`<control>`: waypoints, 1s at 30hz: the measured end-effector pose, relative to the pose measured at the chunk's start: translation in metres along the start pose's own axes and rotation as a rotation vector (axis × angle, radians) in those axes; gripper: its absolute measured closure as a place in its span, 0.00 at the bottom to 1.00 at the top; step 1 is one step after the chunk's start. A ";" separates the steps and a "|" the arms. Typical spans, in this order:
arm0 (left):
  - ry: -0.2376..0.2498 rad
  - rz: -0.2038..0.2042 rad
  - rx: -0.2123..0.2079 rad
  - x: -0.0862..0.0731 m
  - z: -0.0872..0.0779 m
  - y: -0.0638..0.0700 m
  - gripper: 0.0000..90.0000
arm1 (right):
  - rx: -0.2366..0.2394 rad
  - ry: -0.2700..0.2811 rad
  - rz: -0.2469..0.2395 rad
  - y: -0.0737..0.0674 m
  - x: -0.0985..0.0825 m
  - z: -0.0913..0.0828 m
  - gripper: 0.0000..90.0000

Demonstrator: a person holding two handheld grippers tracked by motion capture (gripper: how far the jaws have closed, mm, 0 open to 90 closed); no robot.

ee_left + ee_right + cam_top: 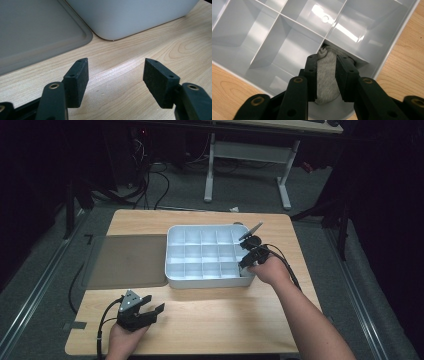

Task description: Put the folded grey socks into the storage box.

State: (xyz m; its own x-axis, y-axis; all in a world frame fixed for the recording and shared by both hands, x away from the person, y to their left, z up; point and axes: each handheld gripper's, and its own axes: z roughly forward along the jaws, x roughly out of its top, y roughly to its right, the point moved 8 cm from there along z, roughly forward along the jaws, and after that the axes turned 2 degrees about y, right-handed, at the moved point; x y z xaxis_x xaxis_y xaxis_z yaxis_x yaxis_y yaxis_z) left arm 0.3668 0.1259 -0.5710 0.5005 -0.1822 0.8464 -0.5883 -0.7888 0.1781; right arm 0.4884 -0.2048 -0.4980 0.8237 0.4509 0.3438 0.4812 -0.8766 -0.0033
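A white tray [210,283] divided into several compartments stands at the middle of the wooden table. My right gripper [244,266] reaches down into its near right corner compartment. In the right gripper view a rolled grey cloth [325,80] lies in that compartment [362,53], and the right gripper [325,58] has a black pad along each side of it, parted and not squeezing it. My left gripper [154,302] rests near the table's front left edge. It is open, and the left gripper [116,62] has bare wood between its pads.
A flat grey mat [125,260] lies against the tray's left side, and the mat [32,30] and the tray's wall [130,17] are just ahead of the left gripper. Beyond the table's far edge stand a white desk frame [285,180] and floor cables.
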 end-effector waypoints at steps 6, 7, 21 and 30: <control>0.000 0.003 -0.004 0.000 0.001 0.002 0.42 | -0.003 0.090 -0.006 0.000 -0.009 -0.010 0.73; 0.001 0.003 -0.003 0.000 0.001 0.002 0.42 | -0.005 0.103 -0.004 -0.001 -0.011 -0.012 0.72; 0.008 0.030 -0.001 0.001 0.001 0.008 0.41 | 0.012 0.262 0.004 -0.005 -0.043 -0.030 0.66; 0.006 0.065 -0.007 0.002 0.002 0.017 0.41 | 0.014 0.365 -0.015 -0.013 -0.068 -0.034 0.63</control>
State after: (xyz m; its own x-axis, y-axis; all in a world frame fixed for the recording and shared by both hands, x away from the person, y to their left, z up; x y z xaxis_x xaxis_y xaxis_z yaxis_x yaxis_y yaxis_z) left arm 0.3590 0.1115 -0.5676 0.4570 -0.2293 0.8594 -0.6242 -0.7710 0.1263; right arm 0.4159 -0.2293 -0.4892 0.6565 0.3719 0.6563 0.4986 -0.8668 -0.0076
